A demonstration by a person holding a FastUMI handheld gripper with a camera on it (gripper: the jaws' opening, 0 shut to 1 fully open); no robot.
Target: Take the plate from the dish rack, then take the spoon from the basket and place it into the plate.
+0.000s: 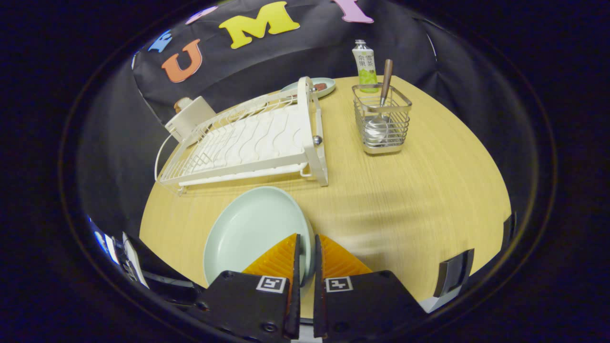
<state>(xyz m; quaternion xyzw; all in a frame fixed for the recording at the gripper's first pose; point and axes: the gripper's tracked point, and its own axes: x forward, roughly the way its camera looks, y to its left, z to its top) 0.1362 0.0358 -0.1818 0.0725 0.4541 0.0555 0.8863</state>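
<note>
Gripping the pale green plate (248, 228) by its right rim, I have the gripper (305, 243) nearly closed, one finger on each side of the rim. The plate sits low over the wooden table (429, 190), just in front of the empty white dish rack (248, 138). Beyond the fingers, to the right of the rack, the spoon (380, 114) stands bowl-down in the wire basket (382, 121). A drink carton (365, 64) stands behind the basket.
</note>
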